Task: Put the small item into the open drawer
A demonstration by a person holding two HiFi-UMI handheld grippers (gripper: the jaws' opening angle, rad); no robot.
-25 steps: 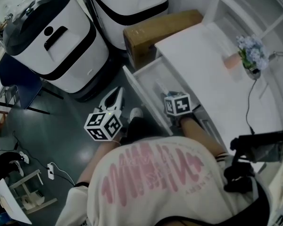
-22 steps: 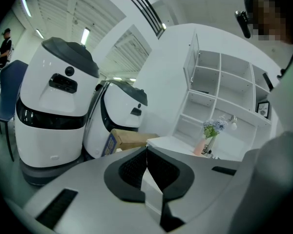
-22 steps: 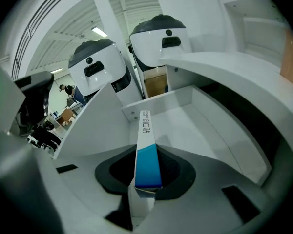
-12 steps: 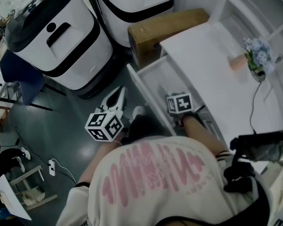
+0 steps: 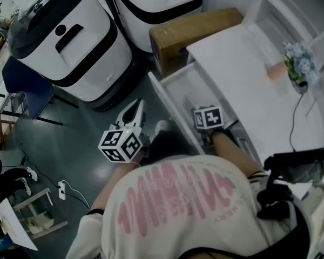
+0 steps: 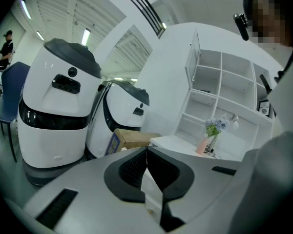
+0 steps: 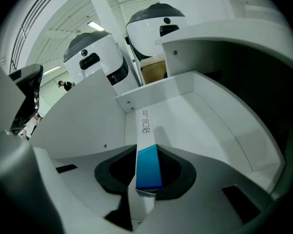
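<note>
The small item is a long narrow box (image 7: 147, 150), white with a blue end. My right gripper (image 7: 147, 155) is shut on it, and its white end sticks out ahead over the floor of the open white drawer (image 7: 200, 116). From the head view, the right gripper's marker cube (image 5: 208, 117) sits over the open drawer (image 5: 175, 88) below the desk edge; its jaws and the box are hidden under it. My left gripper (image 5: 134, 109) hangs over the dark floor left of the drawer front, jaws together with nothing held. The left gripper (image 6: 146, 152) faces the room.
Two large white-and-black machines (image 5: 65, 42) (image 5: 151, 4) stand beyond the drawer, with a cardboard box (image 5: 189, 34) beside the desk. The white desk top (image 5: 243, 85) carries a flower vase (image 5: 299, 66) and a pink cup (image 5: 274, 72). A blue chair (image 5: 21, 90) is far left.
The right gripper with the box has sunk a little lower into the drawer. The left gripper has stayed where it was.
</note>
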